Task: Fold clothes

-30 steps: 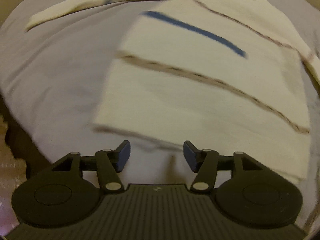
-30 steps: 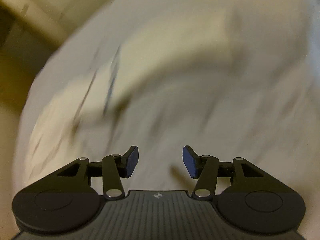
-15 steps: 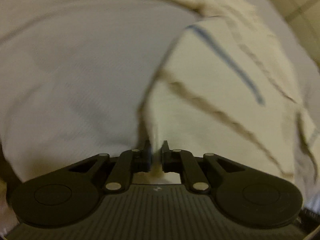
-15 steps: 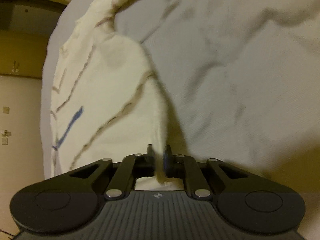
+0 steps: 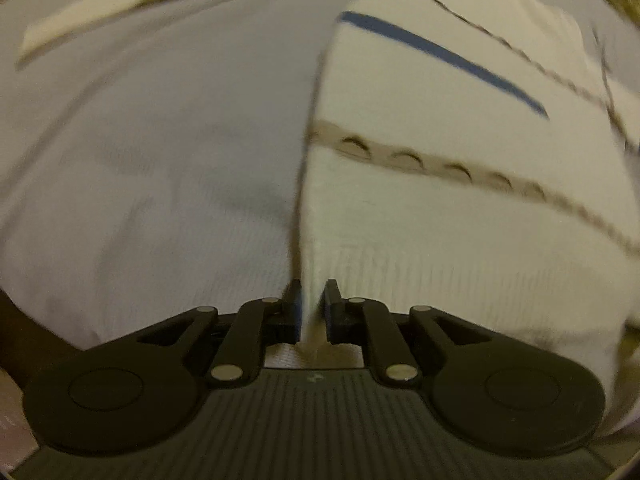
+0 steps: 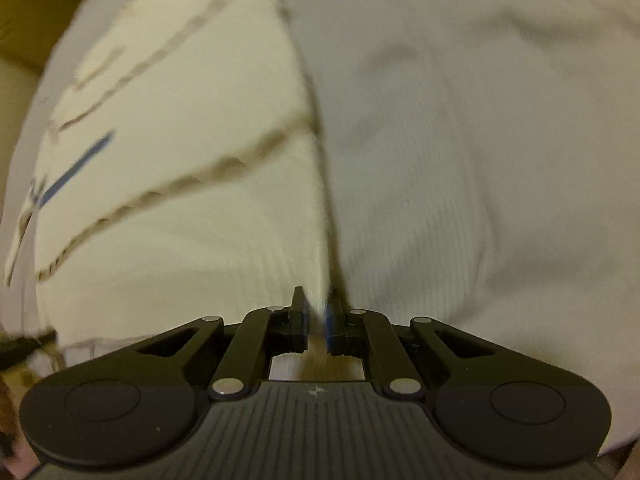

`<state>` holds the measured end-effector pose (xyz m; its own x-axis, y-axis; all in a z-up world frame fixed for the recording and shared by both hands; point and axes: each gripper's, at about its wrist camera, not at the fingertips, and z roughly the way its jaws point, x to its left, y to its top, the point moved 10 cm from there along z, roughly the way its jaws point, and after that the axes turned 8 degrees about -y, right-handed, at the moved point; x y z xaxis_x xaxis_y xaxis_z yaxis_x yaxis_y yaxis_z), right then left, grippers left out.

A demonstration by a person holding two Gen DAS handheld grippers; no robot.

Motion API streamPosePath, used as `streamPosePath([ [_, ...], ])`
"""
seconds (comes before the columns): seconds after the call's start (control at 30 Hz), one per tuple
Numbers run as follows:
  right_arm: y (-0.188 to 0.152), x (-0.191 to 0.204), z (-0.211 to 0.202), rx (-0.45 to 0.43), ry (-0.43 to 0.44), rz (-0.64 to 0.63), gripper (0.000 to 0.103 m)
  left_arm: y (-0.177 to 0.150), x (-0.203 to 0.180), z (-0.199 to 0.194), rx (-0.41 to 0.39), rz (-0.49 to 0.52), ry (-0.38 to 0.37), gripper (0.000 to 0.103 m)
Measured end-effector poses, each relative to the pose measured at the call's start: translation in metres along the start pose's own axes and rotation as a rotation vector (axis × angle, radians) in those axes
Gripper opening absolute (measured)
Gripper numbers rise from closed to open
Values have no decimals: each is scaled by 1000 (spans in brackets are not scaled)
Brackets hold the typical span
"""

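Note:
A cream knit sweater (image 5: 460, 208) with brown patterned stripes and one blue stripe lies on a pale grey bed sheet (image 5: 160, 160). My left gripper (image 5: 312, 308) is shut on the ribbed hem at the sweater's left corner. One sleeve (image 5: 120, 8) stretches out at the upper left of the left wrist view. In the right wrist view the same sweater (image 6: 192, 168) fills the left half, and my right gripper (image 6: 316, 316) is shut on the hem at the opposite corner. Both views are slightly blurred.
The grey sheet (image 6: 480, 140) covers the whole right half of the right wrist view. A dark edge of the bed (image 5: 16, 320) shows at the lower left of the left wrist view. Yellowish walls or furniture (image 6: 24, 20) lie beyond the bed.
Both grippers went from open above the sweater to shut on its hem corners. Since half a second ago the views have shifted, with the fabric now pulled taut between the fingers.

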<state>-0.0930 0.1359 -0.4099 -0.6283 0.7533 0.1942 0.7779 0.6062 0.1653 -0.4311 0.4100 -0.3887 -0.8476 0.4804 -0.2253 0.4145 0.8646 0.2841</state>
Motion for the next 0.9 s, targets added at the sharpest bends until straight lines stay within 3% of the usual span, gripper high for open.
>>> streamPosePath([
  [0.07, -6, -4, 6, 17, -36, 38, 37, 3, -4, -9, -13, 46, 35, 15],
  [0.13, -4, -5, -5, -30, -117, 7, 49, 6, -8, -18, -27, 92, 70, 13],
  [0.2, 3, -3, -25, -108, -200, -48, 48, 15, -21, -27, -66, 138, 53, 13],
  [0.27, 12, 6, -41, -193, -208, -86, 48, 24, -38, -29, -102, 184, 28, 16],
  [0.37, 25, 32, -36, -268, -190, -145, 46, 34, -64, 0, -108, 257, 23, 18],
  [0.43, 29, 47, -20, -284, -197, -180, 40, 29, -67, 23, -45, 242, 31, 18],
  [0.53, 6, 51, 14, -176, -205, -190, 37, 0, -58, 46, 110, 167, 75, 19],
  [0.63, -38, 39, 30, 21, -218, -144, 37, -23, -62, 35, 183, 172, 93, 20],
  [0.7, -57, 33, 26, 92, -226, -112, 38, -20, -72, 15, 171, 178, 93, 20],
  [0.8, -66, 35, 3, 107, -224, -108, 42, -8, -90, -19, 128, 180, 87, 20],
  [0.9, -48, 47, -34, 47, -211, -110, 61, 4, -108, -54, 84, 182, 81, 34],
])
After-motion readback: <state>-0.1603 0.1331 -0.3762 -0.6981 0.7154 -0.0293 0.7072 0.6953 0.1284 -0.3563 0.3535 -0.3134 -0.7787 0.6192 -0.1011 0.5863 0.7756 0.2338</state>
